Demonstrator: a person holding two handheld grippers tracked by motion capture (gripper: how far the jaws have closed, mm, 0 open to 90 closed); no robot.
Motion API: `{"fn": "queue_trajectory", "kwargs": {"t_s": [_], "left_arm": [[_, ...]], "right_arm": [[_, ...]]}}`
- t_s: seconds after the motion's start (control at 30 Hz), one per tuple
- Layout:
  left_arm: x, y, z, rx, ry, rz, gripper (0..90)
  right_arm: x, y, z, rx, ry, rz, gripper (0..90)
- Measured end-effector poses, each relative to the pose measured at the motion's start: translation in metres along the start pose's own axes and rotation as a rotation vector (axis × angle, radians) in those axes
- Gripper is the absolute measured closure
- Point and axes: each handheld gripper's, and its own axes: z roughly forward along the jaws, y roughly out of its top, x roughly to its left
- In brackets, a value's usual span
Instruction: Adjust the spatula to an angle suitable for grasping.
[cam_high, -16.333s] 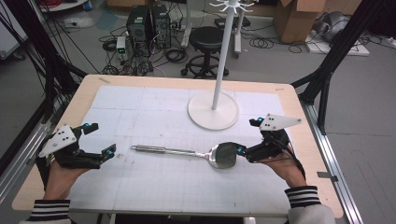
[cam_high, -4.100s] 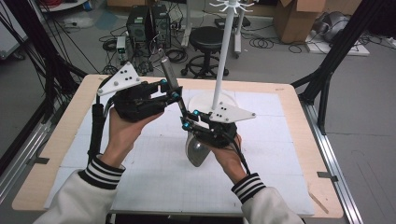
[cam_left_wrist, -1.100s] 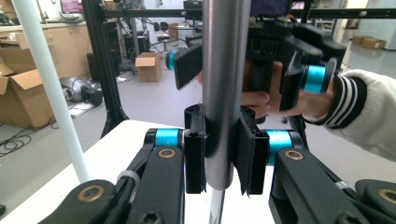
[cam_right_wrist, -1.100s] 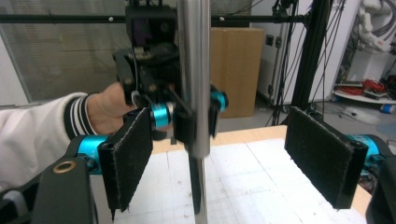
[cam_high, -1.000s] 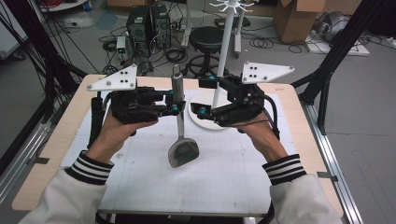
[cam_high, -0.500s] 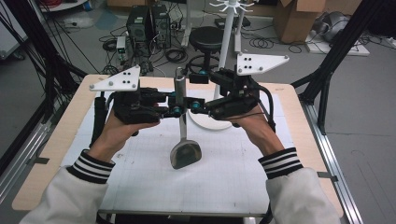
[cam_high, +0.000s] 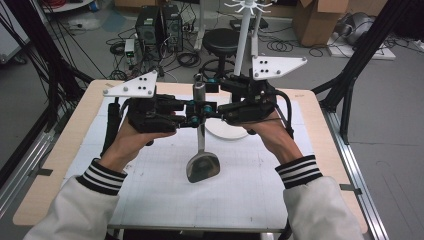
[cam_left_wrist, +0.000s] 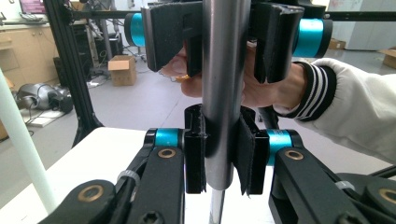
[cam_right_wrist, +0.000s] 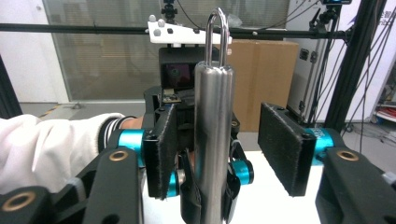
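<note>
A metal ladle (cam_high: 202, 167) is held upright over the white mat, bowl down and hanging loop (cam_right_wrist: 218, 35) at the top. My left gripper (cam_left_wrist: 223, 158) is shut on its round handle (cam_left_wrist: 223, 70), with both pads pressed against the steel. In the high view the left gripper (cam_high: 192, 117) comes in from the left. My right gripper (cam_high: 212, 107) faces it from the right, slightly higher. In the right gripper view the right gripper (cam_right_wrist: 224, 154) has been closing around the handle (cam_right_wrist: 212, 140). A gap still shows on each side of the handle.
A white hanging rack stands behind the grippers, with a round base (cam_high: 225, 131) on the table and a pole (cam_high: 242, 35) topped by pegs. The wooden table edge (cam_high: 65, 150) frames the mat. A stool, cables and boxes are on the floor beyond.
The right gripper has edged left to straddle the upper handle, and its jaws have narrowed. The ladle hangs a little straighter. The left gripper keeps its hold.
</note>
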Motion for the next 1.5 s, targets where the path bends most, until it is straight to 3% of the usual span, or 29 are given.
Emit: {"fn": "queue_trajectory", "kwargs": {"t_s": [0.37,0.7,0.93,1.0,1.03,1.1,1.17,1.37,1.5], "left_arm": [[-0.001,0.0,0.003,-0.008,-0.012,0.0,75.1],[-0.004,0.001,0.004,-0.015,-0.001,0.011,75.2],[-0.005,0.001,0.006,-0.027,0.006,0.01,74.9],[-0.005,0.001,0.006,-0.031,0.015,0.025,74.5],[-0.006,0.002,0.006,-0.019,0.028,0.051,73.9],[-0.008,0.001,0.006,0.022,0.062,0.089,68.5],[-0.008,0.0,0.006,0.044,0.061,0.081,63.2],[-0.005,-0.002,-0.005,0.052,0.133,0.1,40.6],[-0.001,-0.008,-0.018,0.062,0.201,0.098,19.5]], "right_arm": [[0.004,0.002,0.0,-0.006,0.005,-0.041,71.4],[0.005,0.003,0.0,-0.018,0.019,-0.004,74.3],[0.007,0.004,-0.002,-0.008,-0.003,0.004,74.7],[0.007,0.005,-0.003,-0.014,-0.007,0.008,74.7],[0.007,0.005,-0.003,-0.013,-0.01,0.007,74.8],[0.006,0.006,-0.005,-0.012,-0.026,0.012,74.8],[0.005,0.007,-0.01,-0.03,-0.041,0.017,74.8],[0.002,0.01,-0.027,-0.037,-0.107,0.029,74.8],[-0.001,0.009,-0.039,-0.037,-0.15,0.042,74.8]]}}
